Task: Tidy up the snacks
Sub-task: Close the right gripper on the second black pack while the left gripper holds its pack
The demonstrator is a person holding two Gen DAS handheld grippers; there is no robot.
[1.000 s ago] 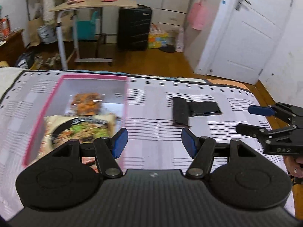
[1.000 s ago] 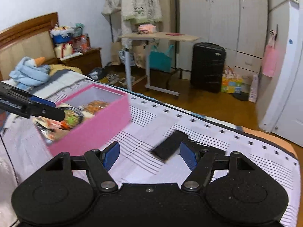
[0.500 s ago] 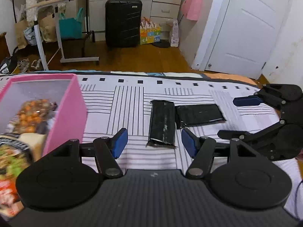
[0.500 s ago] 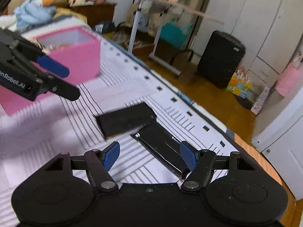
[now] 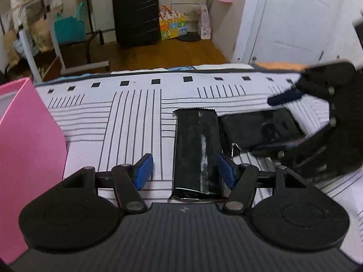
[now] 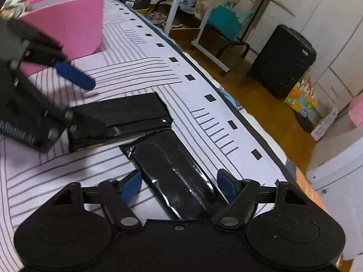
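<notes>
Two flat black foil snack packets now straddled on striped bed sheet [image 5: 136, 113]: left gripper [image 5: 185, 170] held open over one packet [image 5: 196, 149], right gripper [image 6: 179, 184] jaws opening around other packet [image 6: 174, 170]; both lowered since earlier frame. Pink box [image 5: 27, 140] shifted leftward.

both wrist cams look steeply down, close over the bed [image 5: 136, 113]. left view faces the suitcase [image 5: 135, 14] at 12 o'clock; right view has it at 2 o'clock. shared: two black snack packs [image 5: 196, 149] [image 6: 174, 176], pink box [image 5: 25, 149] [image 6: 74, 22], each other's gripper.
</notes>
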